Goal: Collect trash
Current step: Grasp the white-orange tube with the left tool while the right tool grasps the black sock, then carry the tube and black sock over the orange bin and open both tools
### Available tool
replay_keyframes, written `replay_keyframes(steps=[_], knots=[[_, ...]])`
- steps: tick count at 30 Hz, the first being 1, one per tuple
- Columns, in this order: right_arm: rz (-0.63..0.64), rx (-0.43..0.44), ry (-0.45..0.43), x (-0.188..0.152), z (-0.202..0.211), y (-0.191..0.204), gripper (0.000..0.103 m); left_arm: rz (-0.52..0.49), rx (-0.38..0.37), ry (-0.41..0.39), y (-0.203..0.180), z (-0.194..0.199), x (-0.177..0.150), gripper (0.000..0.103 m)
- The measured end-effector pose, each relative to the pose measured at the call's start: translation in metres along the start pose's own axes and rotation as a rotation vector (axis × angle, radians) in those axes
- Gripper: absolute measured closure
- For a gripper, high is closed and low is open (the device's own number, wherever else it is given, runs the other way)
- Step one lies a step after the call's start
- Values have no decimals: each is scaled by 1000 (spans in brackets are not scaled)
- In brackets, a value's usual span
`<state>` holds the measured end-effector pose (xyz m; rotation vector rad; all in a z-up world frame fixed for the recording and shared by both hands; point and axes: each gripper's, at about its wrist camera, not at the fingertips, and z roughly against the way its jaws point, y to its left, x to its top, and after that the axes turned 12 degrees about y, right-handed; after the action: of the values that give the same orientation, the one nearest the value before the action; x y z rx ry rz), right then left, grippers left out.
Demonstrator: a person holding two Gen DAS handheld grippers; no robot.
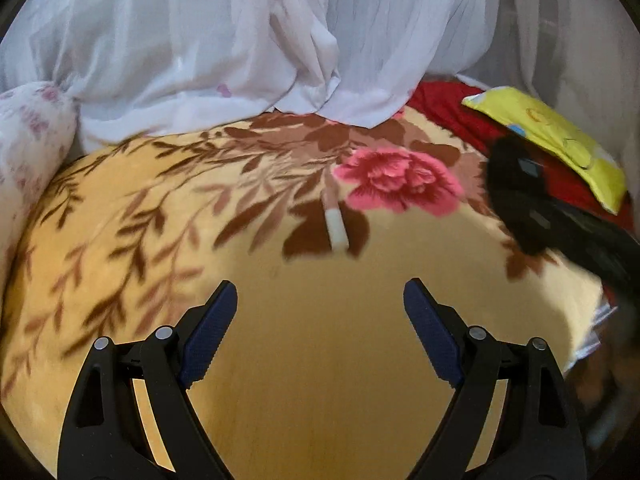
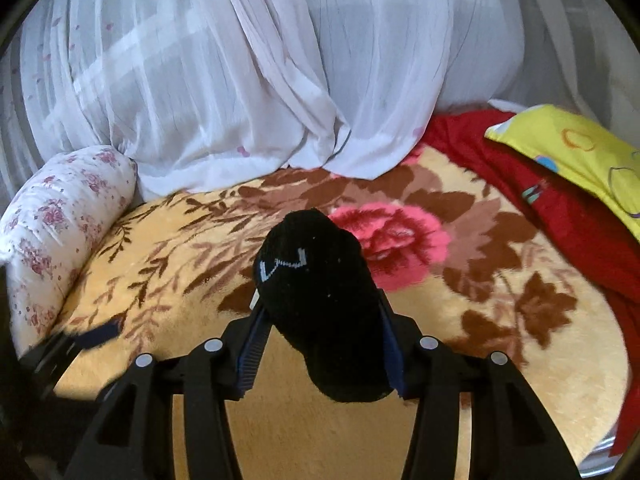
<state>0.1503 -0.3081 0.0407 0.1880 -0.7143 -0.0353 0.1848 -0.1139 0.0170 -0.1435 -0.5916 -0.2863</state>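
Right tongs (image 2: 320,320) pinch a black sock (image 2: 320,304) at my frame's centre; left tongs (image 1: 320,300) gape wide over the floral blanket (image 1: 160,240), below a white stick (image 1: 335,224).

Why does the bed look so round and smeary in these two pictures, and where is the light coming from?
Both views: fisheye lenses bend the blanket into a dome. Left wrist view: motion smear on the white stick and the black sock. Right wrist view: sharper; the sock stays crisp in the right gripper. Daylight glows through the curtain.
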Motion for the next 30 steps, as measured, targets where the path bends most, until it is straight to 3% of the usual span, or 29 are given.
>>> replay_keyframes(steps=[4,8,14,16,17,18,19,24,30], knots=[[15,-20,-26,-7,10,-3,53,18,-25,82,-2,-47,35,34],[16,-37,-43,-10,13,-9,53,40,-9,127,-5,-87,58,39],[18,-15,-42,-12,12,-14,53,65,0,210,-7,-126,84,51],[19,-11,-40,-12,12,-14,53,71,13,247,-7,-137,88,74],[20,-8,-37,-13,11,-14,53,81,12,263,-6,-142,89,77],[20,-3,-35,-13,11,-14,53,89,6,258,-3,-142,90,84],[22,-2,-36,-14,11,-14,53,95,-1,255,-2,-141,90,85],[23,0,-47,-14,15,-13,53,116,-16,217,6,-120,79,85],[39,7,-48,-15,20,-6,53,84,11,149,16,-67,50,85]])
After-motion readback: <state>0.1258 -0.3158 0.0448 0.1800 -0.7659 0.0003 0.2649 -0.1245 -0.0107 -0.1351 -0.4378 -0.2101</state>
